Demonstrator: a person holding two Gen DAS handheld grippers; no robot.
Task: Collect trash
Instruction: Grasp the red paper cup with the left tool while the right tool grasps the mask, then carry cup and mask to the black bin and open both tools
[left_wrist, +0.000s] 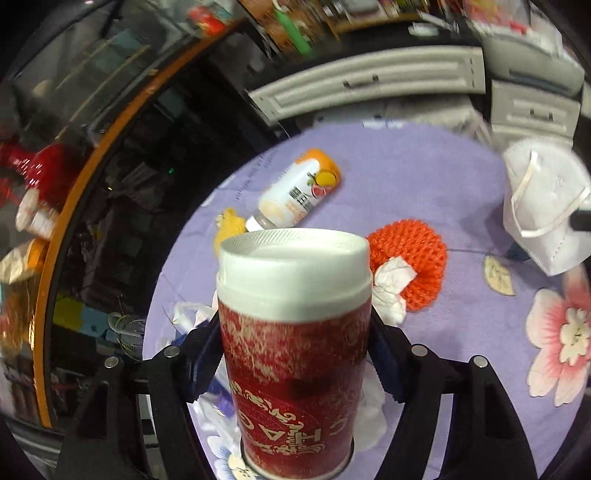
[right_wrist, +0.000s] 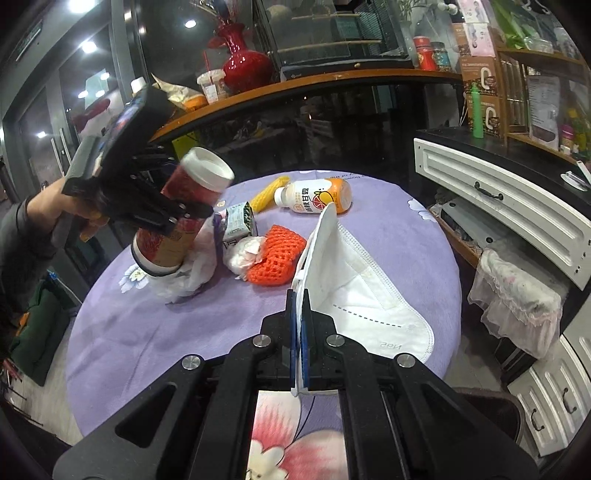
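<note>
My left gripper (left_wrist: 295, 332) is shut on a red paper cup with a white lid (left_wrist: 295, 369), its pads pressing both sides. In the right wrist view the cup (right_wrist: 184, 214) is tilted over a white plastic bag (right_wrist: 192, 273), in the gripper held by a hand (right_wrist: 70, 210). My right gripper (right_wrist: 299, 295) is shut on the edge of a white face mask (right_wrist: 354, 280), which also shows at the right of the left wrist view (left_wrist: 546, 206). On the purple flowered table (right_wrist: 147, 332) lie a drink bottle (right_wrist: 314, 195), an orange foam net (right_wrist: 277, 258), a crumpled tissue (right_wrist: 243, 254), a yellow net (right_wrist: 269, 192) and a small carton (right_wrist: 240, 225).
A white cabinet with drawers (right_wrist: 498, 199) stands close to the table's right side. Behind the table runs a dark counter with an orange edge (right_wrist: 295, 81), bearing a red vase (right_wrist: 243, 62) and cups. Floor shows to the table's left.
</note>
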